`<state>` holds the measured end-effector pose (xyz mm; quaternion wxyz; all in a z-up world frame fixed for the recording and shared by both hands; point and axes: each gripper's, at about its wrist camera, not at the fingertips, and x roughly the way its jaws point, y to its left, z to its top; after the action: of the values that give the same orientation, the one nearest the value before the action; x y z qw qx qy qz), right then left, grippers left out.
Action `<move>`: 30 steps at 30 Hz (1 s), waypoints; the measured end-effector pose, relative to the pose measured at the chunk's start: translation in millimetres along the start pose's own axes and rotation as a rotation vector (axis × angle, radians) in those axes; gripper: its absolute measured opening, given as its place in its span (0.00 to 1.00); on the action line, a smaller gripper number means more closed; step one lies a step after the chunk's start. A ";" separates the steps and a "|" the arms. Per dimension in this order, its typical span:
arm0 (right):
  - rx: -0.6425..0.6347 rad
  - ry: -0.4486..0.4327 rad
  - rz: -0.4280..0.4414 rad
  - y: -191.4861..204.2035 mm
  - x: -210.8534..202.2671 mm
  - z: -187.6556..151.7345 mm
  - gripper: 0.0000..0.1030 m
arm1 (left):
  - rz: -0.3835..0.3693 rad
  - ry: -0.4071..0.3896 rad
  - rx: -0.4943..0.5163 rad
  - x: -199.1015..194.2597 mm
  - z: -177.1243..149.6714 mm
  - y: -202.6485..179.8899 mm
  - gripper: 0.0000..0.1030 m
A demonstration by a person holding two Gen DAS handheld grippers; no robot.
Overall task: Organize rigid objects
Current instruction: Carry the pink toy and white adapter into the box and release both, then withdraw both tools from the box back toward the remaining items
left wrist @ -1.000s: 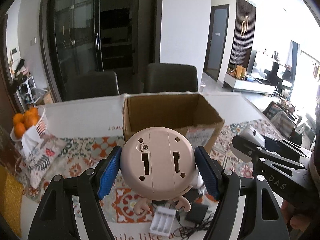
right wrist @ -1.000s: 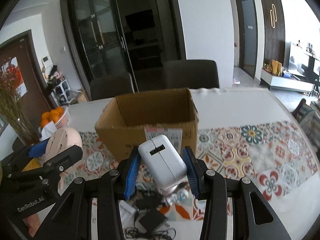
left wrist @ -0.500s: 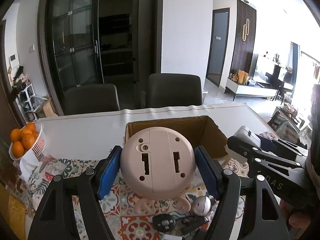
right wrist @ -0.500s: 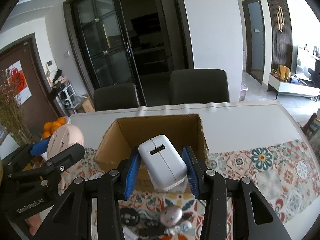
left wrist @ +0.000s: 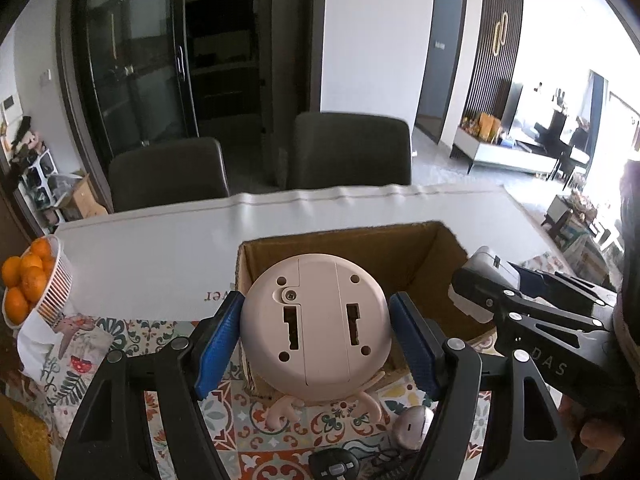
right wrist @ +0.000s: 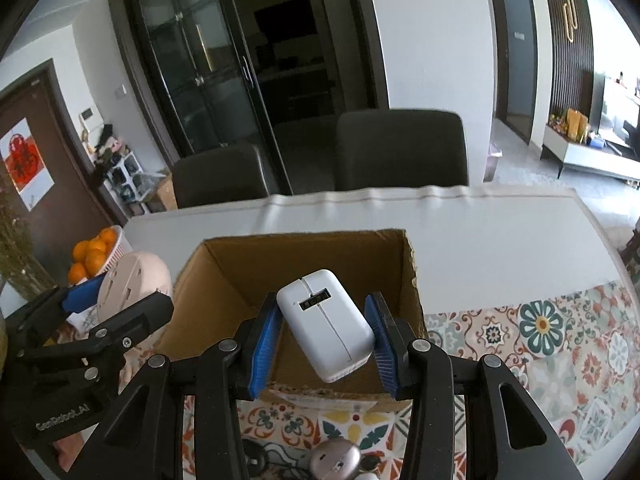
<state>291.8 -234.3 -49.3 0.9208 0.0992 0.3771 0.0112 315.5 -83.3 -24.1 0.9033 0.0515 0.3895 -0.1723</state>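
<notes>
My left gripper [left wrist: 316,340] is shut on a round pink gadget [left wrist: 316,324] with small antlers, its flat back facing the camera, held over the near wall of the open cardboard box [left wrist: 360,240]. My right gripper [right wrist: 324,336] is shut on a white rectangular device [right wrist: 326,330], which hangs above the inside of the same cardboard box [right wrist: 256,268]. In the right wrist view the left gripper [right wrist: 120,308] and its pink gadget [right wrist: 132,284] show at the left. The right gripper [left wrist: 480,292] shows at the right of the left wrist view.
A basket of oranges [left wrist: 32,280] stands at the table's left. Small electronics lie in front of the box: a grey mouse-like item [left wrist: 412,426], a black round piece [left wrist: 332,466], cables. Two dark chairs [left wrist: 348,152] stand behind the white table [left wrist: 160,256]. A patterned cloth [right wrist: 540,340] covers the near side.
Both grippers have moved forward with their loads, from in front of the box to above it. The box's opening now lies under the held things.
</notes>
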 end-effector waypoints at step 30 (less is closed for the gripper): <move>-0.031 0.101 -0.069 -3.9 25.8 -13.5 0.53 | 0.168 0.043 0.011 5.1 -13.2 5.7 0.89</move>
<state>300.6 -233.3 -77.2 0.9020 0.0709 0.4259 -0.0097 311.8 -76.4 -37.1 0.9058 0.0927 0.4019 -0.0969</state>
